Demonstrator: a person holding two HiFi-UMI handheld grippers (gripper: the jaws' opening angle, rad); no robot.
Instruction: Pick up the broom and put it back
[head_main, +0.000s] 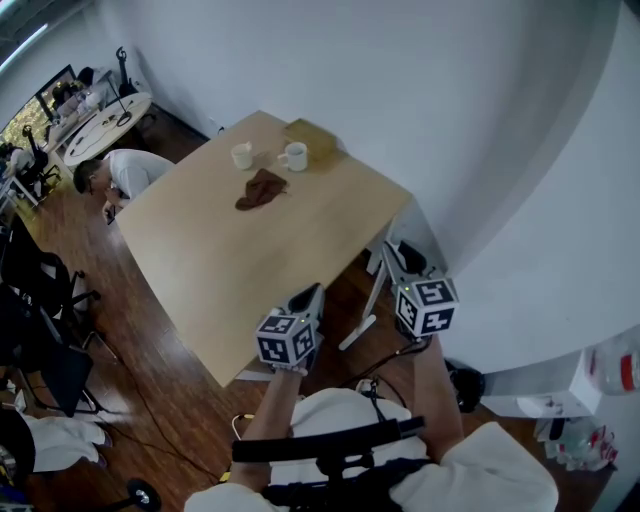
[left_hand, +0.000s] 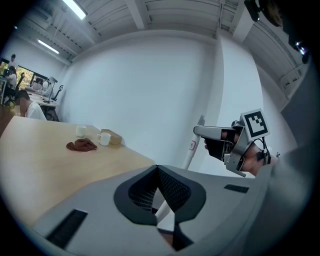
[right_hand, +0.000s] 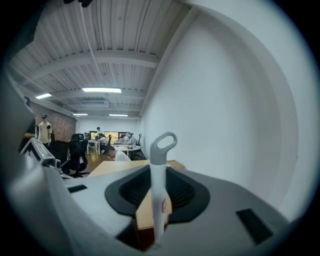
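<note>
The broom shows as a white pole (right_hand: 158, 200) with a grey hanging loop on top and a small red label. It stands upright between the pads of my right gripper (right_hand: 152, 187), which is shut on it just below the loop. In the left gripper view the same pole (left_hand: 192, 147) hangs down from the right gripper (left_hand: 200, 132) in front of the white wall. My left gripper (left_hand: 157, 170) is shut with nothing in it, and the pole passes behind it. In the head view the left gripper (head_main: 308, 297) hovers over the table's near corner and the right gripper (head_main: 392, 256) is beside the table's right edge. The broom's head is hidden.
A wooden table (head_main: 200, 250) carries two white cups (head_main: 293, 156), a brown cloth (head_main: 261, 188) and a small box (head_main: 310, 135) at its far end. A curved white wall (head_main: 520, 150) runs along the right. A person (head_main: 125, 172) sits at the table's left side; black chairs (head_main: 40, 290) stand left.
</note>
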